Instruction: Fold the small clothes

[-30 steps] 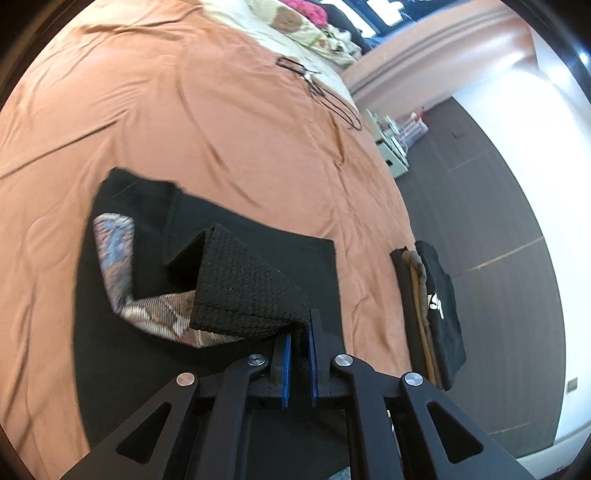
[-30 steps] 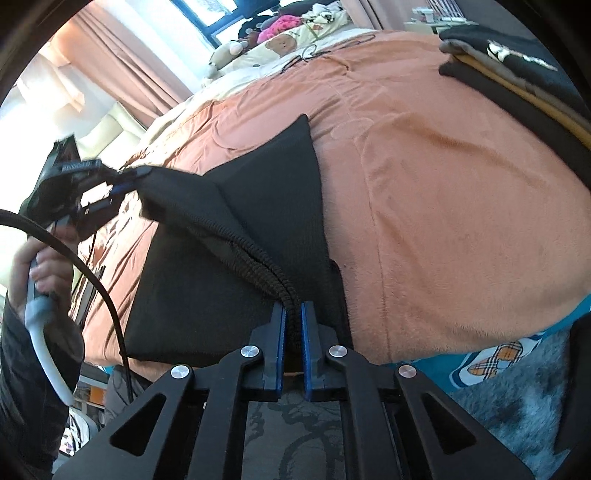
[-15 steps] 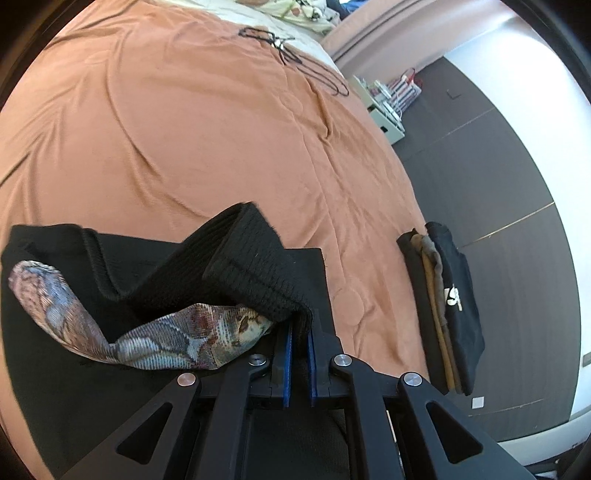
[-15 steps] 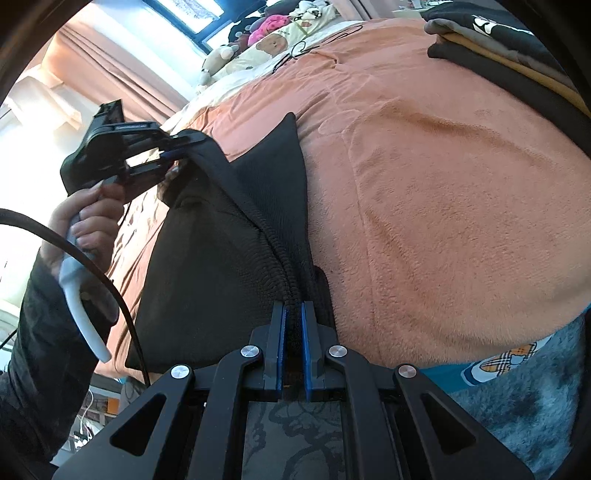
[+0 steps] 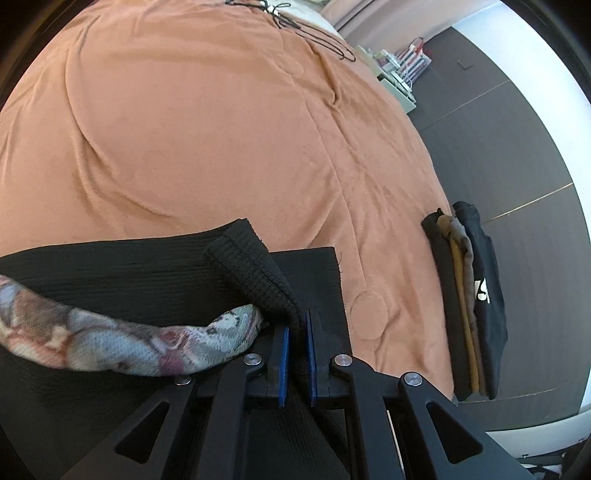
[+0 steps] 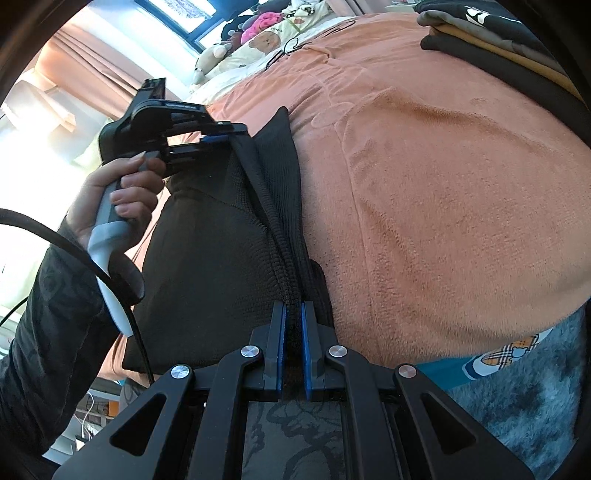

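Note:
A black knitted garment (image 5: 122, 273) with a patterned grey-pink lining (image 5: 122, 341) lies on the orange bedspread (image 5: 207, 122). My left gripper (image 5: 296, 325) is shut on one corner of its black hem, folded over toward the far edge. My right gripper (image 6: 291, 314) is shut on the other end of the same hem (image 6: 273, 206), which runs taut from it to the left gripper (image 6: 218, 142), held in a hand at upper left of the right wrist view. The folded layer lies over the rest of the garment (image 6: 207, 266).
A stack of folded clothes (image 5: 469, 295) lies at the bed's right edge, also in the right wrist view (image 6: 491, 40). A black cable (image 5: 306, 26) and plush toys (image 6: 255, 37) lie at the far end. A grey rug (image 6: 517, 391) is below the bed.
Both grippers have carried the hem across the garment toward its far edge. The lifted flap has come down lower and the patterned lining now lies flatter at the left.

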Demonstrator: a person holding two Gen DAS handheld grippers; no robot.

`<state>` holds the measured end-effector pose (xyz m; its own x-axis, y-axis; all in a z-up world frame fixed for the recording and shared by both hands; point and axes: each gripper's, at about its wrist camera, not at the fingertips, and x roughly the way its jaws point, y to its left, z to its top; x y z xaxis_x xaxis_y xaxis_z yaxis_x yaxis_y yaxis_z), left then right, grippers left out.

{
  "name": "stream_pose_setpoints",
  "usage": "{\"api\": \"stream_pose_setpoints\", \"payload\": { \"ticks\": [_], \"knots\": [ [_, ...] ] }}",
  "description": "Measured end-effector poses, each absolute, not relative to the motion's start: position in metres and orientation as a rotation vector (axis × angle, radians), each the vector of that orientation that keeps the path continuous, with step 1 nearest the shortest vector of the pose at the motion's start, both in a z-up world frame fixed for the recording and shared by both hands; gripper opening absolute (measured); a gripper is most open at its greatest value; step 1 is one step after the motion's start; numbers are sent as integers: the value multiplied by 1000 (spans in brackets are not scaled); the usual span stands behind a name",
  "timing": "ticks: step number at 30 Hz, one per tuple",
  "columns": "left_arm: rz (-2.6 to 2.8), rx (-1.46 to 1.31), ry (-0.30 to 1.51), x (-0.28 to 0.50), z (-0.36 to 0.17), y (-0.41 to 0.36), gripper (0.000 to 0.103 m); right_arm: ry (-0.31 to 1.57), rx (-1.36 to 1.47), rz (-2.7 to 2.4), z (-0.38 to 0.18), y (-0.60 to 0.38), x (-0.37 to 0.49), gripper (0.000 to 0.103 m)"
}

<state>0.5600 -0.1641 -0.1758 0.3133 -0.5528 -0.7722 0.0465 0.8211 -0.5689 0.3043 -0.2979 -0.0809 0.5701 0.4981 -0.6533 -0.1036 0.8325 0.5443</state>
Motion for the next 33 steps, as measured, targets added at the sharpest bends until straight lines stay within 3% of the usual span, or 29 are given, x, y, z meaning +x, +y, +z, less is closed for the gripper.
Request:
{"api": "stream_pose_setpoints", "payload": {
  "ticks": [16, 18, 20, 22, 27, 30, 32, 33],
  "knots": [
    [-485, -429, 1203, 577, -176, -209, 7, 910, 494, 357, -83, -301, 299, 4],
    [-486, -445, 1214, 578, -176, -208, 15, 911, 497, 358, -84, -302, 299, 4],
    [-498, -469, 1209, 576, -171, -203, 35, 911, 497, 357, -83, -302, 299, 4],
    [-493, -466, 1192, 572, -164, -197, 47, 909, 493, 356, -82, -302, 299, 4],
    [-470, -474, 1159, 561, -146, -167, 48, 913, 478, 354, -77, -300, 298, 7],
    [-437, -465, 1130, 551, -135, -143, 49, 904, 471, 347, -72, -301, 298, 17],
    [-412, -465, 1114, 542, -129, -125, 55, 893, 462, 343, -68, -302, 298, 37],
    [-401, -467, 1109, 539, -128, -118, 57, 886, 460, 341, -65, -303, 298, 41]
  ]
}}
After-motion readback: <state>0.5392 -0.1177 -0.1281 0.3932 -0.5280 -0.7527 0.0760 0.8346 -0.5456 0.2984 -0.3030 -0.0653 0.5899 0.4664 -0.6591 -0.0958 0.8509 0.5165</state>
